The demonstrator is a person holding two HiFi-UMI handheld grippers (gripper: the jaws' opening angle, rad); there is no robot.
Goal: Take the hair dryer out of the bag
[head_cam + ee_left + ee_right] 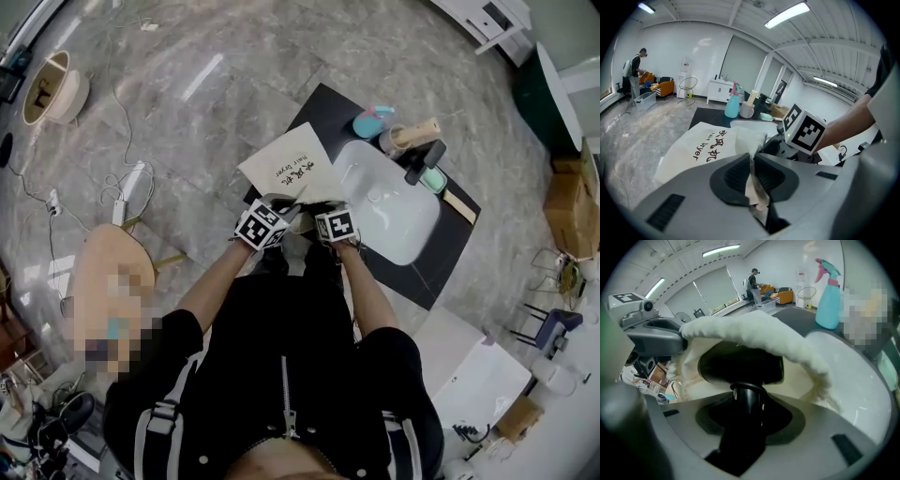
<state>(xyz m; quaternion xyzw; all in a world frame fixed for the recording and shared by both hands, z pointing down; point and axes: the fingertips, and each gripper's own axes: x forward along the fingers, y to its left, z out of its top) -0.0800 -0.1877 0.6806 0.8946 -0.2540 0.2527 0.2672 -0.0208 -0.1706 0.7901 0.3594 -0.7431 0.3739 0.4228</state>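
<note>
Two grips: my left hand-held gripper pinches the bag rim, my right hand-held gripper clamps the hair dryer handle, head straight ahead.

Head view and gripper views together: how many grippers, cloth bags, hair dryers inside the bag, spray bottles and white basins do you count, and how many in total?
Grippers: 2 (left gripper, right gripper)
Cloth bag: 1
Hair dryer inside the bag: 1
Spray bottle: 1
White basin: 1
Total: 6
</note>
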